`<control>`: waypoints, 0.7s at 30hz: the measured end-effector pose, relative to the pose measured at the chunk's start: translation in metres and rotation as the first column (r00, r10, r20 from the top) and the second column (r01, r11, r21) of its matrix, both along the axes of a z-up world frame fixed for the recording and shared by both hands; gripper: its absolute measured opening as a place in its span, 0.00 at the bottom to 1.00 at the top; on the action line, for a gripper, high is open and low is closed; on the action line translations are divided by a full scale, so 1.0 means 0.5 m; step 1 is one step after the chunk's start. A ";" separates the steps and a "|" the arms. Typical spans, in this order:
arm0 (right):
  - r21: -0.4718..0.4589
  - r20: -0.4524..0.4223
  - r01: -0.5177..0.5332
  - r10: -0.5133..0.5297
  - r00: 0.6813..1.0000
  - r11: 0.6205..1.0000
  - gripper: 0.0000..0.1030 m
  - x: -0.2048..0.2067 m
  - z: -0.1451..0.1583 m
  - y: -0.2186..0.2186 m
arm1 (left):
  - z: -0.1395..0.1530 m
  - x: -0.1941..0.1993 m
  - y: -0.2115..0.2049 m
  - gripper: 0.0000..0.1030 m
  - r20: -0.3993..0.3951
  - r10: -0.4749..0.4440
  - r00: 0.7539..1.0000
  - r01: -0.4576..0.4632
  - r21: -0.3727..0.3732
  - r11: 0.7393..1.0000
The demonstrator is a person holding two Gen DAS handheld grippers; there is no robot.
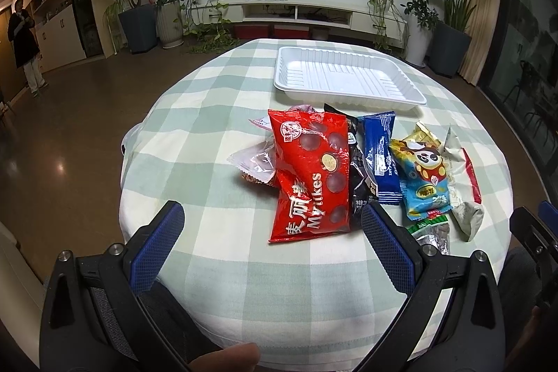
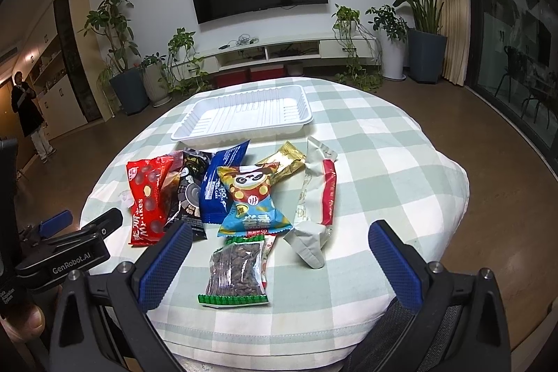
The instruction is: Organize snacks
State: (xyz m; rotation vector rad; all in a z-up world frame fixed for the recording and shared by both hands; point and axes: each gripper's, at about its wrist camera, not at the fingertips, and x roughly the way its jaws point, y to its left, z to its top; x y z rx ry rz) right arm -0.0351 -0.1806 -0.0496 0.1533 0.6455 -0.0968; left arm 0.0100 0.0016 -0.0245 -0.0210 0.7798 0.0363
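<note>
Several snack packets lie in a heap on the checked tablecloth (image 1: pixel 209 128). A red Mylikes bag (image 1: pixel 310 173) (image 2: pixel 148 194) is leftmost, then a black packet (image 2: pixel 190 187), a blue packet (image 1: pixel 380 156) (image 2: pixel 219 183), a panda packet (image 1: pixel 422 176) (image 2: pixel 253 197), a gold packet (image 2: pixel 286 162) and a white-and-red packet (image 2: pixel 319 194). A clear nut packet with green edges (image 2: pixel 237 271) lies nearest. Behind the heap sits an empty white tray (image 1: pixel 348 75) (image 2: pixel 244 114). My left gripper (image 1: pixel 272 215) is open just short of the red bag. My right gripper (image 2: pixel 280 236) is open, straddling the nut packet's near end.
The round table drops off on all sides to a brown floor. A TV, a low white cabinet and potted plants line the far wall. A person (image 1: pixel 24 44) stands far off at the left. The left gripper's body (image 2: pixel 69 250) shows at the right view's left edge.
</note>
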 end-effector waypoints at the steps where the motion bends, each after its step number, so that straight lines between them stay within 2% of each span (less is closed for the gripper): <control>1: 0.001 -0.001 0.000 0.000 1.000 1.000 1.00 -0.001 -0.002 0.002 | 0.000 0.000 0.001 1.00 0.000 -0.001 1.000 0.001 -0.002 1.000; 21: 0.004 -0.012 -0.002 0.002 1.000 1.000 1.00 -0.006 -0.015 0.011 | -0.015 0.003 0.007 1.00 -0.015 0.003 1.000 -0.003 -0.004 1.000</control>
